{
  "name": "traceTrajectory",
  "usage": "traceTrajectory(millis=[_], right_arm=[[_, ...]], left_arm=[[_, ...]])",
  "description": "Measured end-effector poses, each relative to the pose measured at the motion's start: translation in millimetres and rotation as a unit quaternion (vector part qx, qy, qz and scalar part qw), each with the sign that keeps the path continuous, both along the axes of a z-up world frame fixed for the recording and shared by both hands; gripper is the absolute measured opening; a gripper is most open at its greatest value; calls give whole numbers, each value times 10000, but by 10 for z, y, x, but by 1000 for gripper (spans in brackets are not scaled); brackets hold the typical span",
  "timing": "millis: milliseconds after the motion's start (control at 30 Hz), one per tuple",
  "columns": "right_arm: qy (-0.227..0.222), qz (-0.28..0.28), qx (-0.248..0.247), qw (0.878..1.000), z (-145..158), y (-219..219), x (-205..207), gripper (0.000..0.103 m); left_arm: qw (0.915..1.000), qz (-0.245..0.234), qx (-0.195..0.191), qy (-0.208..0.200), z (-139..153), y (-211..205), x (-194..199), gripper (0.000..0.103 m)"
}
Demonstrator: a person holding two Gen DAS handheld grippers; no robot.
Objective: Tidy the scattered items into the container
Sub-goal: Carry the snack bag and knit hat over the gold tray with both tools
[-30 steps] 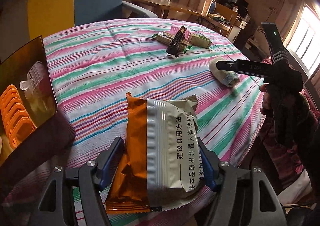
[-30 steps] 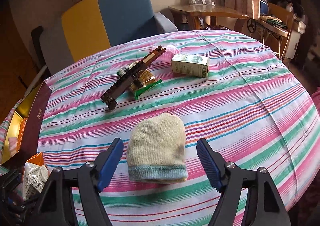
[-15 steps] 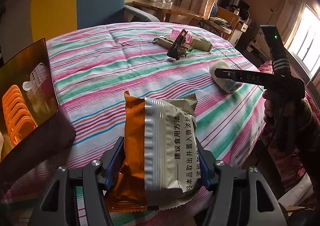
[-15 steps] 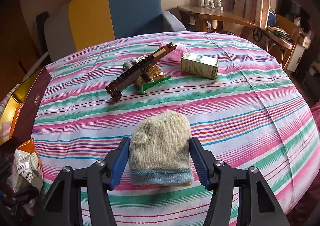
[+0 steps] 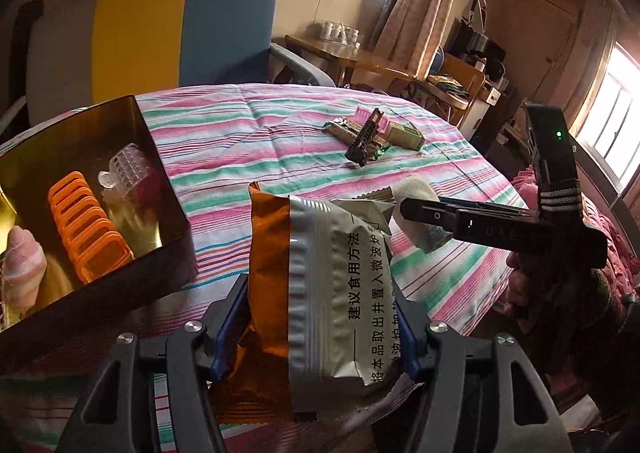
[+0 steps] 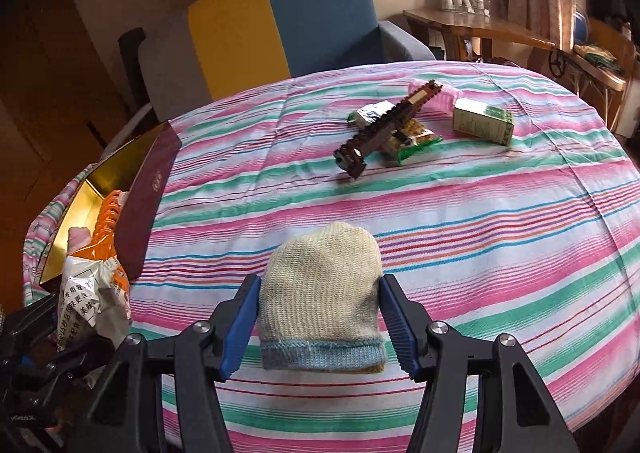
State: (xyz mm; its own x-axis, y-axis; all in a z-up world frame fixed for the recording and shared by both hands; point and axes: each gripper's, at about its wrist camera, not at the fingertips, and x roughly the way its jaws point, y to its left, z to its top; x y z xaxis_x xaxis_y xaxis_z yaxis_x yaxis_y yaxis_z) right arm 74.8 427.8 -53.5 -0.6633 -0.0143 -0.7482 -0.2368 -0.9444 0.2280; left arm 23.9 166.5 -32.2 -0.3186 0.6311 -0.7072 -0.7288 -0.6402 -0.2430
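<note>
My left gripper [image 5: 320,327] is clenched on the snack packet [image 5: 320,285], orange and grey foil with printed text, held upright just beside the container [image 5: 160,257]. My right gripper [image 6: 319,327] grips the knitted hat [image 6: 320,293], blue pads pressed into both sides, cream wool with a blue band; I can't tell if it's lifted off the tabletop [image 6: 480,237].

Left wrist view shows the container's inside: gold-lined box holding an orange slotted rack [image 5: 86,229], a clear plastic piece [image 5: 124,169] and a pink-and-white striped item [image 5: 22,273] at the near left corner. It also shows the right gripper from the side, its black body and the hand [image 5: 532,285] holding it, with the hat partly hidden behind the packet's top edge. Right wrist view sees the container only edge-on at far left, dark red outer wall, with the packet in front of it.

Still out on the striped tabletop, far side: a brown brick-built toy [image 6: 384,129] lying across a green biscuit wrapper [image 6: 416,139], a silver-green sachet [image 6: 370,113], a pink plastic piece [image 6: 444,95] and a small green carton [image 6: 484,121] just beside them. Blue-and-yellow armchair [image 6: 280,13] behind the table, wooden side table [image 6: 472,23] by the window.
</note>
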Motion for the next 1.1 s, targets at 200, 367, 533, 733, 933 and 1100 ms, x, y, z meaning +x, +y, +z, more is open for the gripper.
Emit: traceTrajectory(millis=[200,367,533,733,933,1100], right_arm=[[314,542,-3,9980,255,-396,-221,60],[482,1039,9,9934,403,-800,-469,60],[606,1522,41,9865,508,-1219,-715,60],[599,1927,67,9794,522,-1629,-969,60],[550,2110,39,9759,486,-1893,-1128,60],[474,2207,58,9742,425,-2047,-1273,60]], left_arm=[[9980,593,127,191,158,-338,-91,63],[9925,1175,165,305,229,-687,-232,63],[9847,1700,134,354,243,-1018,-424,63],[9766,2106,70,436,255,-1280,-582,63],[9716,2322,-28,451,232,-1415,-714,63],[9691,2425,-130,436,224,-1451,-841,63]])
